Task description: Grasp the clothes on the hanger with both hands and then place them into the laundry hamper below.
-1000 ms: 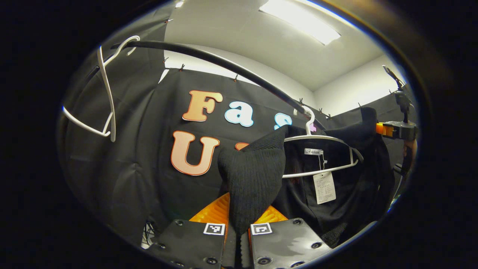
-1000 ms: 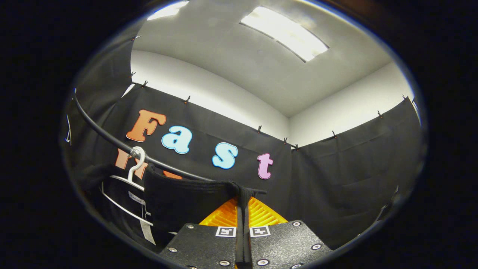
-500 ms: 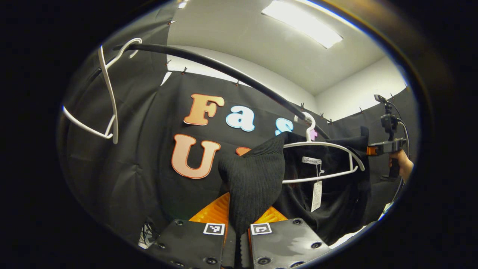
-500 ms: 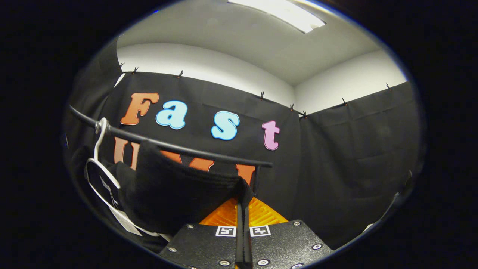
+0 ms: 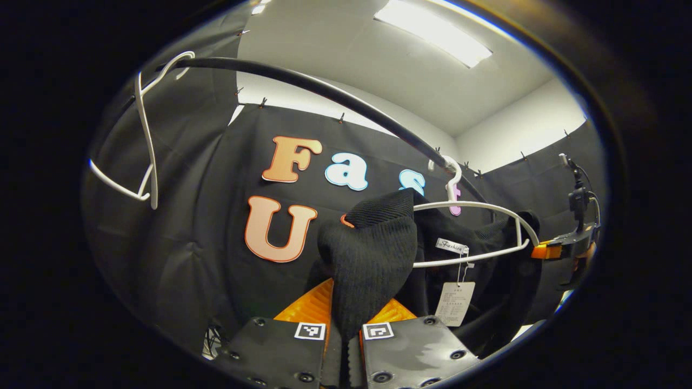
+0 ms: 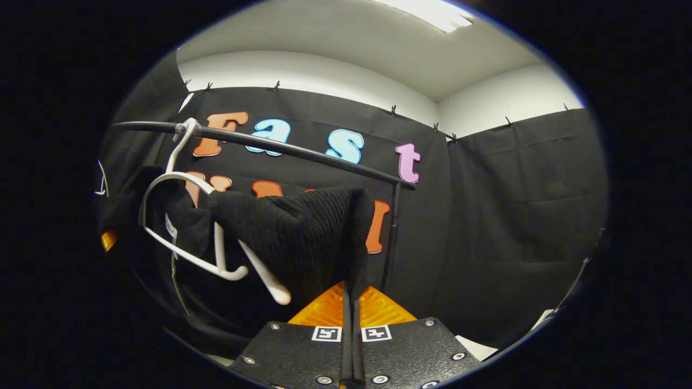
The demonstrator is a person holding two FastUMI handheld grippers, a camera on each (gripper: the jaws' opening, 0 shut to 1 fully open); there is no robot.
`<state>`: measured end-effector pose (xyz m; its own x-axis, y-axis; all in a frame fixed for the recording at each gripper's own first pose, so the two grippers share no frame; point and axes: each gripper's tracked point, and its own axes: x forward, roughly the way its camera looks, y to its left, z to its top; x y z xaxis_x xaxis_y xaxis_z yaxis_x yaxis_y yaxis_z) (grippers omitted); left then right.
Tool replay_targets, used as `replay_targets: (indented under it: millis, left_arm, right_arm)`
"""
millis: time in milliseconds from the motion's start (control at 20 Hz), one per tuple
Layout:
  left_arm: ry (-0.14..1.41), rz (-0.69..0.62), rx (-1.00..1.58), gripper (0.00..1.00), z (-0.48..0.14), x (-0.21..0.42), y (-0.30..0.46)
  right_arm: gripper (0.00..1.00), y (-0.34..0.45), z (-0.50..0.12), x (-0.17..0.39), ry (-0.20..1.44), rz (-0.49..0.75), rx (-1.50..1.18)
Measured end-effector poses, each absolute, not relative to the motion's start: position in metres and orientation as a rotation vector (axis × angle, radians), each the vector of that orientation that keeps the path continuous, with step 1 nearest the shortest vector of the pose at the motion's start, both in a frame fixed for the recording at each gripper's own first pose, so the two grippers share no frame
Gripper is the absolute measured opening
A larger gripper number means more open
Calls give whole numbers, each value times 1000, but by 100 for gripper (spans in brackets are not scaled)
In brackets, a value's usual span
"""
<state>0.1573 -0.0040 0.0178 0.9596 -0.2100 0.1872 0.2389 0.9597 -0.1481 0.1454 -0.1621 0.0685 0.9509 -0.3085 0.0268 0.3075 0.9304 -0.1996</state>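
1. In the left gripper view, the left gripper (image 5: pixel 347 329) is closed on a fold of the black ribbed sweater (image 5: pixel 373 254); the fabric rises from between its two fingers.
2. The sweater is at rail height, stretched between the two grippers, partly off the white hanger (image 5: pixel 476 229). The far arm of the hanger is bare, while the near side is hidden behind the fabric.
3. The hook of the hanger sits on the black rail (image 5: pixel 324 94), which runs across the upper part of this view.
4. A white paper tag (image 5: pixel 455 302) hangs on a string from the neck label of the sweater.
5. A second white hanger (image 5: pixel 145 146), empty, hangs on the rail at the left.
6. At the right edge of the left gripper view, the right gripper (image 5: pixel 557 249) is seen far off, at the other end of the sweater.
7. In the right gripper view, the right gripper (image 6: pixel 351 332) is closed on a thin edge of the sweater (image 6: pixel 303 237), which goes up from its fingers.
8. There the white hanger (image 6: pixel 216 254) is tilted, its bare end pointing down toward the camera, and its hook is on the rail (image 6: pixel 303 154).
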Motion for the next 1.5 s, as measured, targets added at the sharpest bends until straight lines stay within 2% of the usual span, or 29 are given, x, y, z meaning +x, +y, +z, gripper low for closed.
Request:
replay_targets:
  millis: [350,750,1150,1200,1250,1300,1350,1400,1450,1500]
  left_arm:
    - [-218,-168,-126,12,54,197,25]
    - [-206,-71,-29,11,82,243,53]
    - [-88,30,-12,11,46,285,70]
    - [-88,17,-22,11,42,287,67]
    - [-76,10,-20,11,38,284,66]
    - [-64,9,-12,12,33,283,68]
    - [-59,6,-5,12,28,282,69]
    - [-57,9,2,12,25,279,71]
    - [-58,11,11,12,24,273,73]
    - [-59,18,22,12,23,271,76]
  right_arm:
    - [0,-128,36,113,27,-273,-174]
    - [0,-111,20,108,5,-265,-126]
    - [0,-87,-30,108,71,-214,-60]
    - [7,-82,-34,107,79,-203,-60]
    - [0,-75,-39,106,88,-193,-60]
    - [0,-71,-43,104,95,-182,-59]
    - [7,-64,-48,104,105,-168,-56]
    - [6,-58,-52,104,112,-157,-56]
    - [0,-55,-54,104,116,-150,-56]
    - [0,-52,-58,105,120,-141,-52]
